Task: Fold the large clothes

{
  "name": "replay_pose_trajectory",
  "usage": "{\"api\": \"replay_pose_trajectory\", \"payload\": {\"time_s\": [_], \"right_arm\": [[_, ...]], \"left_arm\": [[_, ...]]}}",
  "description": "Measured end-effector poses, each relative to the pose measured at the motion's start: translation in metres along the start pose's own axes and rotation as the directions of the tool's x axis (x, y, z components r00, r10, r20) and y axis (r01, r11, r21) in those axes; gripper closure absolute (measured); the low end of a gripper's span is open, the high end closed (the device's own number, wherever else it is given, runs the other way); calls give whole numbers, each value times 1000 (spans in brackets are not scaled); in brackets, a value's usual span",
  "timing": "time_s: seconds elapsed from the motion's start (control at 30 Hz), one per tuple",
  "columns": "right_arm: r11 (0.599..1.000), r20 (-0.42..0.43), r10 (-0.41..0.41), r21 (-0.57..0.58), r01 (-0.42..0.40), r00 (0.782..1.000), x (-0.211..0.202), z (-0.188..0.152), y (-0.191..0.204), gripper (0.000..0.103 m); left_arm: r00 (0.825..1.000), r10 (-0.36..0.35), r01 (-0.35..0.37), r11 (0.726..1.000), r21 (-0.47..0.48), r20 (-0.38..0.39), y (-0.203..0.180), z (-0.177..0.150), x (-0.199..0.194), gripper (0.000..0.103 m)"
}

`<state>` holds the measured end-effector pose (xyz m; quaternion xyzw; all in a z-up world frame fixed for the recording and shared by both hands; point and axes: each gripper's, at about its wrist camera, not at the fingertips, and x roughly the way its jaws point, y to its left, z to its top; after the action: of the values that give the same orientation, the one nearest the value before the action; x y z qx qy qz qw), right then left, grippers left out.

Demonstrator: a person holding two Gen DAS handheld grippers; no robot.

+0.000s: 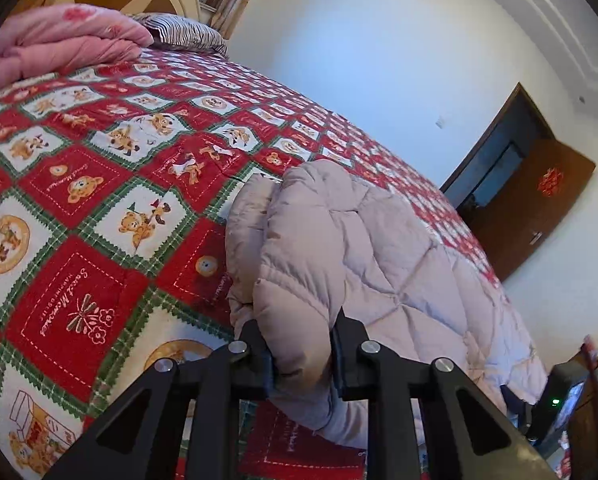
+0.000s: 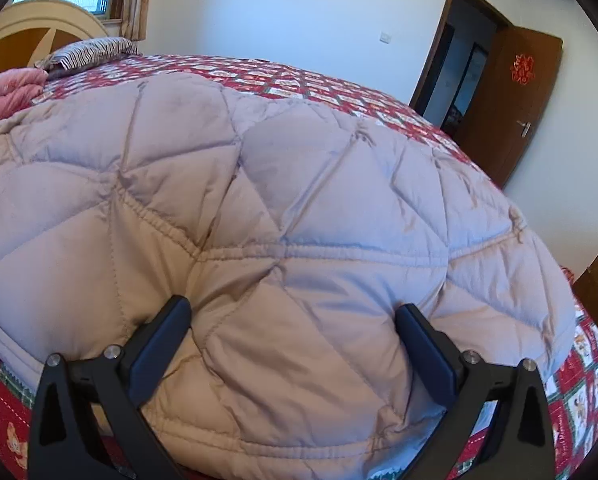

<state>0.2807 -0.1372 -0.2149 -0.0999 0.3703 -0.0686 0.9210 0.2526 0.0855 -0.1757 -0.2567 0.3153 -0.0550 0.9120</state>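
left gripper (image 1: 301,360) fingers pinched, right gripper (image 2: 295,344) fingers spread

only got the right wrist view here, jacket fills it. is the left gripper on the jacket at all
Observer: Yes. The left gripper is shut on a bunched fold of the quilted jacket at the jacket's edge.
Operator: where's that fold relative to the bed
Observer: It is lifted clear of the red patchwork bedspread, which shows under and beside it.
Operator: my right jaws look wide, is the right gripper in your other view
Observer: A dark shape at the lower right edge of the left wrist view may be it, but I cannot tell. In your view the right gripper is open, with a bulge of jacket between the fingers.
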Motion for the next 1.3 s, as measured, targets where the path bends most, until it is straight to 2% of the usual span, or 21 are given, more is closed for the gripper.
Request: {"api": "replay_pose_trajectory", "payload": {"time_s": [0.2,0.33,0.5,0.57,0.67,0.73,0.8,0.87,0.93,1.03,1.17,1.23,1.3], "right_arm": [[999,-7,-39,-8,39,999,-3,0,12,0],[1000,-3,-28,-13,28,1000,-8,1,30,0],[998,47,33,-60,-30,998,-26,1,82,0],[994,70,61,-89,-55,996,-34,-1,102,0],[986,78,124,-122,-114,989,-44,1,119,0],[978,55,183,-112,-176,982,-49,3,111,0],[961,34,264,-88,-260,964,-56,5,84,0],[955,62,295,-45,-292,954,-68,4,46,0],[959,105,281,-8,-282,954,-78,2,7,0],[973,122,180,123,-195,976,-73,-6,-79,0],[949,68,54,307,-72,996,-52,-21,-171,0],[921,47,24,387,-40,999,-47,-30,-205,0],[894,30,-5,448,-9,1000,-39,-44,-236,0]], "left_arm": [[999,-42,43,999,-17,31,6,8,-20,83],[995,-48,50,999,-19,83,14,22,-47,84],[984,-5,2,1000,15,179,21,46,-96,85],[977,30,-42,998,53,209,17,52,-110,85],[971,50,-70,994,81,233,10,57,-120,85],[970,42,-68,992,102,241,1,60,-124,85],[967,23,-59,989,136,252,-17,64,-126,85],[966,-6,-42,983,177,259,-38,67,-126,85],[963,-44,-21,971,237,267,-69,67,-124,85],[960,-123,32,940,339,251,-126,62,-112,86],[961,-217,102,856,507,173,-212,34,-83,87],[964,-244,128,781,611,109,-257,3,-57,88],[967,-250,149,716,682,51,-287,-28,-33,89]]}}
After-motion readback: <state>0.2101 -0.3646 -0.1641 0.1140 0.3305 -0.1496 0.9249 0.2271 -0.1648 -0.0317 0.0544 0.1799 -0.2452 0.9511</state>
